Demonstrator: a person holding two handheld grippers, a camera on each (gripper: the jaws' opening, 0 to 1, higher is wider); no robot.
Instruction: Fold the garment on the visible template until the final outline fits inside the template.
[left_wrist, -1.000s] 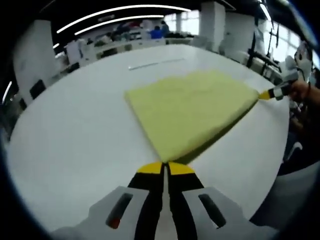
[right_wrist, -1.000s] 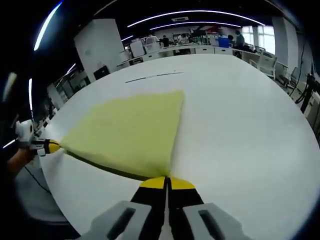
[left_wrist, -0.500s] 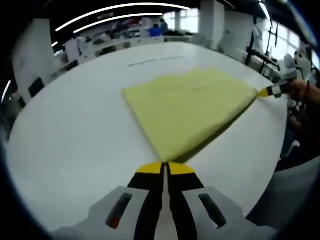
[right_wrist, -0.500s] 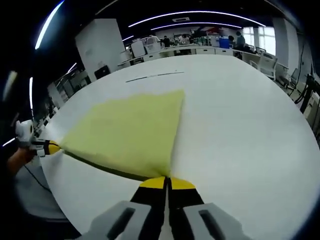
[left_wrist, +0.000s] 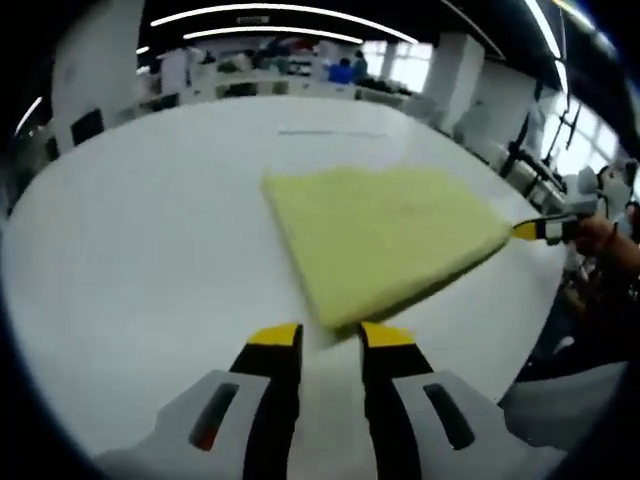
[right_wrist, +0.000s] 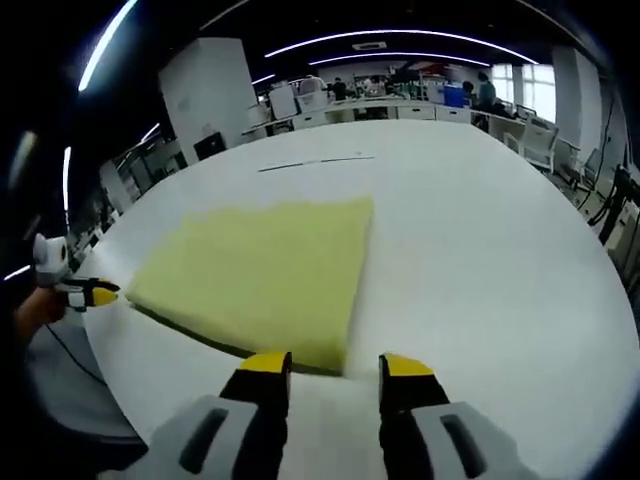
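The folded yellow garment (left_wrist: 385, 235) is being left flat on the white table (left_wrist: 150, 230), no longer pinched at its near corners, as the left gripper (left_wrist: 330, 335) and right gripper (right_wrist: 335, 365) are being held open just short of it.
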